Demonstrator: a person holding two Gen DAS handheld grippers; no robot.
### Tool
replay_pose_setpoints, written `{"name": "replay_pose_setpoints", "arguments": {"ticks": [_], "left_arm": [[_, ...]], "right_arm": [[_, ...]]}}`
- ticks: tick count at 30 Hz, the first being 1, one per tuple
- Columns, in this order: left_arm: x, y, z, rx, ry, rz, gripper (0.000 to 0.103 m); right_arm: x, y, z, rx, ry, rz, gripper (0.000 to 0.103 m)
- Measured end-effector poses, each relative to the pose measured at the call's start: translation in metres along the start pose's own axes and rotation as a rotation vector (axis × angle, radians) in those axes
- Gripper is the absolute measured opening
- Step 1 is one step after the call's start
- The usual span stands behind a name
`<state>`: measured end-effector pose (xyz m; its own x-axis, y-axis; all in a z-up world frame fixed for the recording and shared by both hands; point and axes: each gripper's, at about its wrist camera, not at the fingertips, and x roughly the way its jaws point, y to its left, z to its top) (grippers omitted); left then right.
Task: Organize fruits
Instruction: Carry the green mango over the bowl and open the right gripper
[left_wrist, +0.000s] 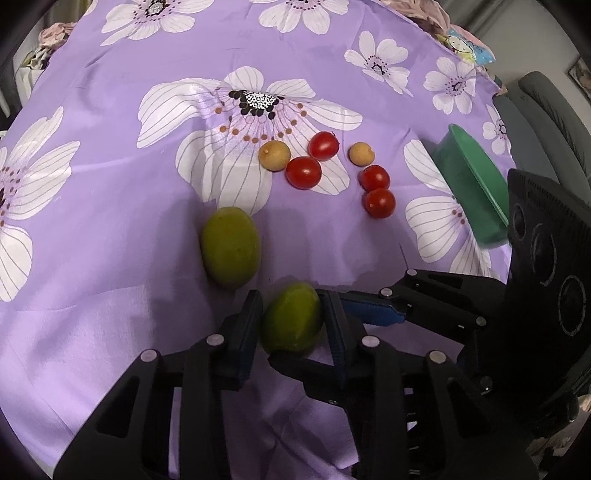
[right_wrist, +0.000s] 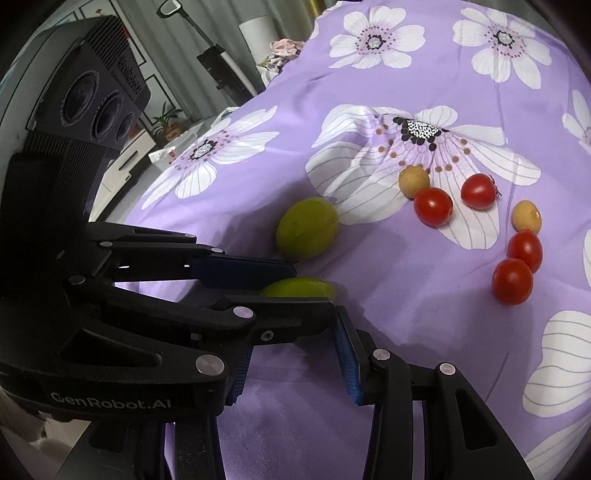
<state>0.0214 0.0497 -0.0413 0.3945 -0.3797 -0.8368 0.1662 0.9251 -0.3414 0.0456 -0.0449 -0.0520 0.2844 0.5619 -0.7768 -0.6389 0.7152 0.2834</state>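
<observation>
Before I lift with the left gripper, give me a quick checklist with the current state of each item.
1. Left gripper jaws on both sides of the near green fruit: ok.
2. Grip firm: cannot tell.
3. Second green fruit apart from the jaws: ok.
4. Right gripper open, holding nothing: ok.
5. Green bowl visible at right, tilted: ok.
6. Bowl contents: cannot tell.

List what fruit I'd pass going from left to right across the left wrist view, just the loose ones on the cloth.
Large green fruit → tan round fruit → red tomato → upper red tomato → second tan fruit. The last two tomatoes at the right, one above the other, overlap in position, so they are left out.
</observation>
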Motion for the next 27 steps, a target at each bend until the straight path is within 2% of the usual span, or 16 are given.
{"name": "replay_pose_setpoints", "arguments": {"ticks": [10,27], "left_arm": [[-0.006,-0.014,-0.003,0.010,-0.015,-0.024,0.034],[-0.014,-0.076,0.006,0.144,-0.062,-0.025,0.034]], "right_arm": [[-0.014,0.000,-0.005,0.011,-0.042,-0.011,0.043],[-0.069,-0.010,-0.024,0.059,-0.171,-0.076,0.043]]}}
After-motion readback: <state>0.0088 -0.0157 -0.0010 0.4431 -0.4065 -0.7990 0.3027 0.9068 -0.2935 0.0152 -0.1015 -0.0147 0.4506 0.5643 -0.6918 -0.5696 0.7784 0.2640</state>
